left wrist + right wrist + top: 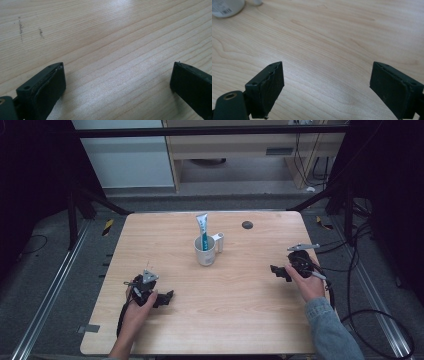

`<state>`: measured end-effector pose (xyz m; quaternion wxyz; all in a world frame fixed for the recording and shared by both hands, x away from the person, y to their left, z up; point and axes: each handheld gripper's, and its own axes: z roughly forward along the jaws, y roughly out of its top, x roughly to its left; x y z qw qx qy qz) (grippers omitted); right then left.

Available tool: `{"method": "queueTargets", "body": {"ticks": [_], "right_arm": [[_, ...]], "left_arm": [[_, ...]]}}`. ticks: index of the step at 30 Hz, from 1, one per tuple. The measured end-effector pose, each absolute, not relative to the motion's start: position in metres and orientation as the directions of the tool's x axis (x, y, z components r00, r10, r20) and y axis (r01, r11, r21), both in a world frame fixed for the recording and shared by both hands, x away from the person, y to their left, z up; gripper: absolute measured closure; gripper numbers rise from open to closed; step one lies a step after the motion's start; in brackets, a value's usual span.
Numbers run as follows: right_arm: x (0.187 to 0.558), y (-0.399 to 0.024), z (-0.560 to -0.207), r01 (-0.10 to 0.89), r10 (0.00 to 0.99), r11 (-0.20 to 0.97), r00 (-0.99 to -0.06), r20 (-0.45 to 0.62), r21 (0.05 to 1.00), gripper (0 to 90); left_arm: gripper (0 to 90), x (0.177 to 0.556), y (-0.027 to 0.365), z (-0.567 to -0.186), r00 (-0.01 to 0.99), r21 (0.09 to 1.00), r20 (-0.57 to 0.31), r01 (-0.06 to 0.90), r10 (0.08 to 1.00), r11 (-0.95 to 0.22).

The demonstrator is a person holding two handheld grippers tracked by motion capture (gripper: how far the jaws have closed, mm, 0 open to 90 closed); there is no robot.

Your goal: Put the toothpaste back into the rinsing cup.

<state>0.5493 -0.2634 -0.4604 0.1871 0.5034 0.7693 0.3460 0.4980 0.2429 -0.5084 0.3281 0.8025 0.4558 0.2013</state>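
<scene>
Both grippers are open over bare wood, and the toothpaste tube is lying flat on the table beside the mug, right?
Not quite. The high view shows the toothpaste tube standing upright inside the mug, not lying beside it. The left gripper and the right gripper are indeed open over bare wood.

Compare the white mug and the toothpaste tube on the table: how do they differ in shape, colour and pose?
The white mug is short, wide and plain white with a side handle; the toothpaste tube is slim, flat and white with teal-green print. The mug stands on the table; the tube stands on end inside the mug, its top rising above the rim. Both are near the table's middle, apart from both grippers.
</scene>
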Motion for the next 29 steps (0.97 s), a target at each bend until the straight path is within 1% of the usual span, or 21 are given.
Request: {"method": "queueTargets", "body": {"ticks": [7, 10, 17, 19, 22, 29], "right_arm": [[0.550, -0.269, -0.487, 0.683, 0.910, 0.226, -0.403, 0.100, 0.695, 10.5], [0.550, -0.267, -0.499, 0.694, 0.918, 0.224, -0.385, 0.089, 0.685, 10.1], [0.550, -0.265, -0.506, 0.664, 0.932, 0.225, -0.360, 0.041, 0.714, 9.0], [0.548, -0.262, -0.511, 0.635, 0.936, 0.241, -0.352, -0.002, 0.734, 5.8], [0.550, -0.261, -0.511, 0.643, 0.941, 0.236, -0.339, -0.006, 0.729, 2.5], [0.550, -0.259, -0.511, 0.651, 0.947, 0.221, -0.321, -0.001, 0.726, 1.3]], "left_arm": [[0.0, 0.498, 0.243, -0.508, 0.503, 0.710, 0.024, 0.600, 0.864, -0.369], [0.0, 0.498, 0.243, -0.508, 0.503, 0.710, 0.024, 0.599, 0.864, -0.369], [0.0, 0.498, 0.243, -0.508, 0.503, 0.709, 0.025, 0.600, 0.864, -0.370], [0.0, 0.498, 0.243, -0.508, 0.503, 0.710, 0.024, 0.599, 0.864, -0.369], [0.0, 0.498, 0.243, -0.508, 0.504, 0.710, 0.024, 0.599, 0.864, -0.369], [0.0, 0.498, 0.243, -0.508, 0.504, 0.710, 0.024, 0.600, 0.864, -0.369]]}}
